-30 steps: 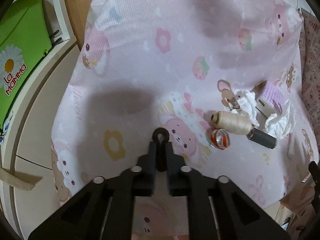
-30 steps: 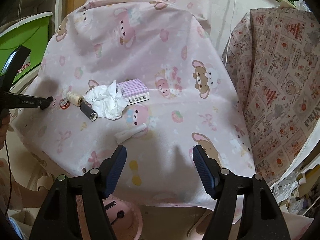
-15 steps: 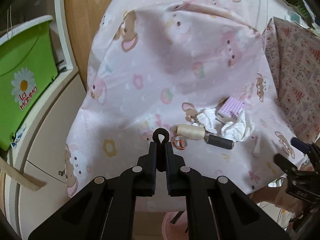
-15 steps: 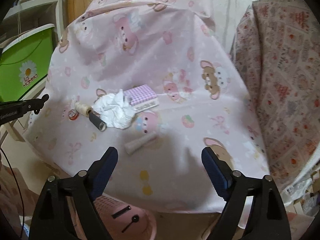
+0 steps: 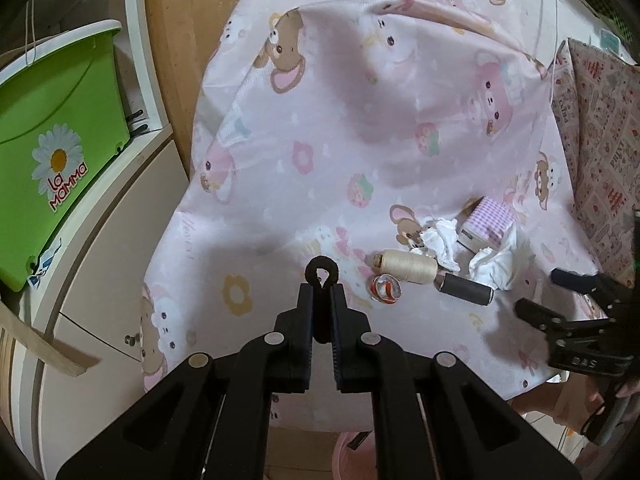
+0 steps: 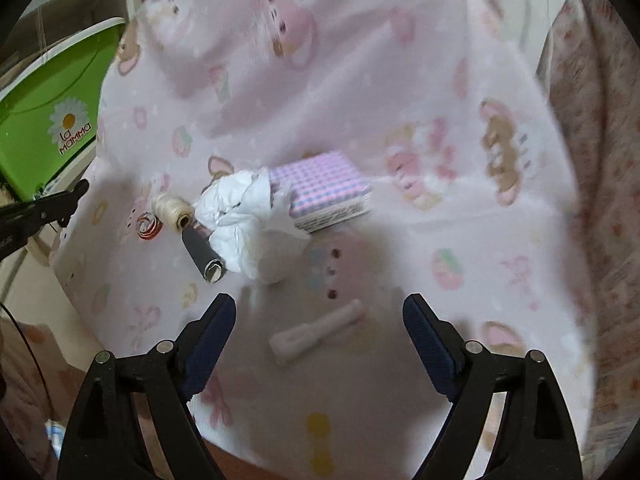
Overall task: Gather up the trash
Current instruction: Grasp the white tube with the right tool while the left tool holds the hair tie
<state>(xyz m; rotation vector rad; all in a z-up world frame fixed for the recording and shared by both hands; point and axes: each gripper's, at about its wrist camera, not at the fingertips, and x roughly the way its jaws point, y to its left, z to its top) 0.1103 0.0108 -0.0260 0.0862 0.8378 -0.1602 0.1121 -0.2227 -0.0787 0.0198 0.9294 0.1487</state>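
My right gripper (image 6: 318, 318), jaws wide, hangs over the white tube (image 6: 316, 332) near the desk's (image 6: 400, 80) front edge. My left gripper (image 5: 321, 300) pinches a black loop (image 5: 321, 274). Plan: straddle the tube crosswise, close mid-length.

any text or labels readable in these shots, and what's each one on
"La MaMMa": beside a daisy on the green bin, also readable in the right wrist view.
"D&S", roughly: embossed on the right gripper body, hard to make out.
Print on the side of the purple checked box: too blurred to read.
Lettering on the patterned fabric at right: too distorted to read.
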